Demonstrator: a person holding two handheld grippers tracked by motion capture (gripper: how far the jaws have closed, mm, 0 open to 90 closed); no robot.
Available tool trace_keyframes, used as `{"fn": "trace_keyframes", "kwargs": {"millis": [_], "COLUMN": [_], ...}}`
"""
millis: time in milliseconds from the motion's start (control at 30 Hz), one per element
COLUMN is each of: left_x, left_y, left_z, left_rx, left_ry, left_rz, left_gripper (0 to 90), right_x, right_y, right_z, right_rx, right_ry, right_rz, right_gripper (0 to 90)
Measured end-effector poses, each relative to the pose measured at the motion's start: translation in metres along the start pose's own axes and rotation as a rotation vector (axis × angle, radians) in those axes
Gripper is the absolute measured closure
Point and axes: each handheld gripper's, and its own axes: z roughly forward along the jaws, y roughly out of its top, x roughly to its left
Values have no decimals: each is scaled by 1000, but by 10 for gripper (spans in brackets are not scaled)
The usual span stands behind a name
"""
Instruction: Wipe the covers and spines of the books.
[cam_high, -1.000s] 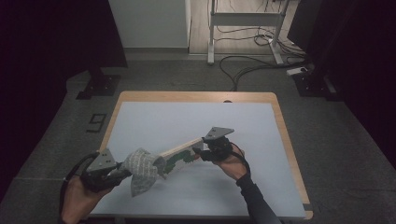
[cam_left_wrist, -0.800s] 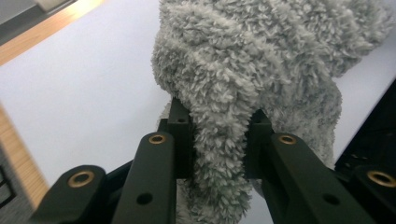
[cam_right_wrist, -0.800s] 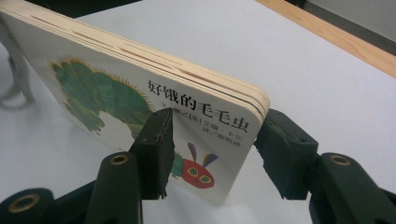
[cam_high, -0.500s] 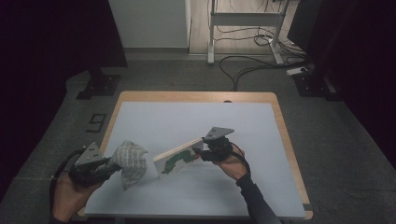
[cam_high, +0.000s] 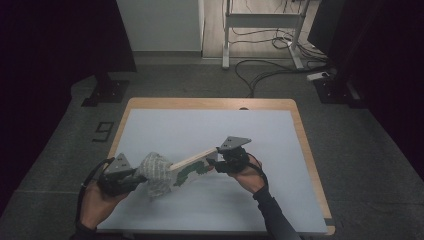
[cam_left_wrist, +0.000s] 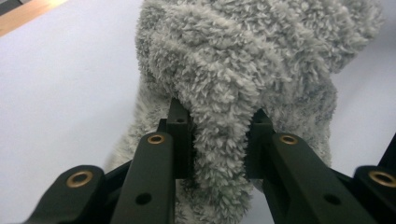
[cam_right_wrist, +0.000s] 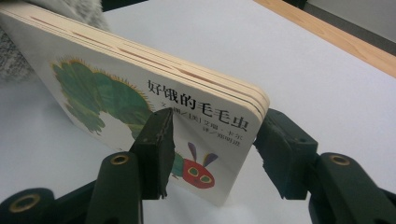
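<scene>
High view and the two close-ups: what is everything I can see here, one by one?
Board book: one, cream with a green caterpillar picture, tilted above the table, its corner clamped in the right tool.
Fluffy cloth: one, grey, at the book's left end, pinched by the left tool.
Table: one, pale top with wooden edge.
Metal frame: one, white, on the floor beyond the table.
Cables: several, dark, on the floor.
Left tool: black, shut on the cloth.
Right tool: black, shut on the book.
Hands: two, near the table's front edge.
</scene>
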Motion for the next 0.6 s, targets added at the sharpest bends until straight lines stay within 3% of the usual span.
{"fn": "trace_keyframes", "kwargs": {"millis": [100, 400, 600], "left_x": [-4, -3, -5], "left_y": [1, -10, -18], "left_z": [10, 31, 40], "left_rx": [18, 23, 44], "left_ry": [-3, -46, -46], "left_rz": [12, -14, -11], "left_gripper": [709, 713, 717], "right_x": [0, 0, 1], "right_y": [-1, -2, -1], "right_z": [-1, -1, -1], "right_rx": [-2, -6, -4], "right_ry": [0, 1, -1], "right_rz": [0, -2, -3], "right_gripper": [462, 469, 469]}}
